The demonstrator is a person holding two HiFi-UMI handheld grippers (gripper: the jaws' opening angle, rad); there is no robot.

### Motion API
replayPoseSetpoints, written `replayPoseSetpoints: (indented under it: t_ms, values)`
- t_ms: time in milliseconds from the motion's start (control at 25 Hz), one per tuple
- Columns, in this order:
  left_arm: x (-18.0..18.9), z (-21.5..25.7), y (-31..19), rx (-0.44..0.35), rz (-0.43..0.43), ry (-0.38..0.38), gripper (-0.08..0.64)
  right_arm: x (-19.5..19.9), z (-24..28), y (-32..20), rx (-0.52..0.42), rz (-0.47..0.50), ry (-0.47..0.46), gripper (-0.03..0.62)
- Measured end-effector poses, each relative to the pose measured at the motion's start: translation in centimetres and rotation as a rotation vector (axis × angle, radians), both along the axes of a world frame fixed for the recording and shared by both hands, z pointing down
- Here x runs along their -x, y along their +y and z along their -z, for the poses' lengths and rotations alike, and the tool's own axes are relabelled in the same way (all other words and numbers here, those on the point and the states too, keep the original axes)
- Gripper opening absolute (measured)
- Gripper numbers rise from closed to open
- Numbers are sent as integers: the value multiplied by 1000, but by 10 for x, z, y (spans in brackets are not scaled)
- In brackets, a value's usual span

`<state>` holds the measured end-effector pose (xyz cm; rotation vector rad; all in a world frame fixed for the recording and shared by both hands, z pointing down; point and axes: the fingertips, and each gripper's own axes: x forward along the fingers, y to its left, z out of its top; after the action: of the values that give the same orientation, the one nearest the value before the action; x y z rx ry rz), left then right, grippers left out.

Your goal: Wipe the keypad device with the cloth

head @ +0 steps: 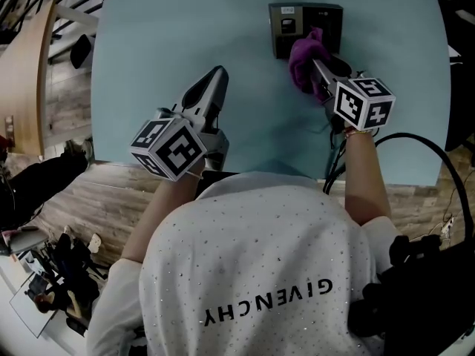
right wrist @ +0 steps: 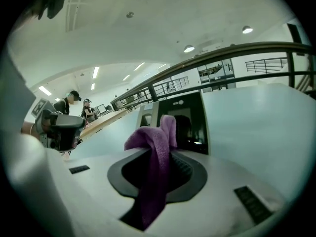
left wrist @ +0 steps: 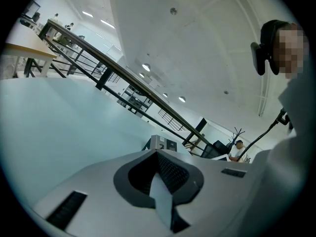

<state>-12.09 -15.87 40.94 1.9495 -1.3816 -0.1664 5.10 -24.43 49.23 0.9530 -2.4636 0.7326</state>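
The keypad device (head: pixel 304 24) is a dark box with a small screen, lying at the far middle of the pale blue table (head: pixel 171 35). My right gripper (head: pixel 318 67) is shut on a bunched purple cloth (head: pixel 305 59), which rests at the device's near edge. In the right gripper view the cloth (right wrist: pixel 157 147) hangs between the jaws just in front of the device (right wrist: pixel 185 120). My left gripper (head: pixel 217 74) is shut on nothing, low over the table to the left of the device. The device (left wrist: pixel 163 143) shows small beyond its tips.
A black cable (head: pixel 438 150) loops off the table's near right edge. Wooden floor and a heap of dark gear (head: pixel 63 269) lie at the lower left. People stand at desks (right wrist: pixel 74 105) far behind, beyond a railing.
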Motion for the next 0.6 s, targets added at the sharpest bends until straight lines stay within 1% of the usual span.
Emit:
replayPoseSetpoints:
  t_ms: [120,360,600]
  values:
    - [-2,-1,-1,2,-5,1,0,-15,-1,-5,4,-37,-1,71]
    - [-5,-2,-4,8,-11,2,0,-35,-1,-12,-9,-70,27,71]
    - [-10,-1,-5,4,-21,3,0,-59,-2,-18,-2,-141,52,72]
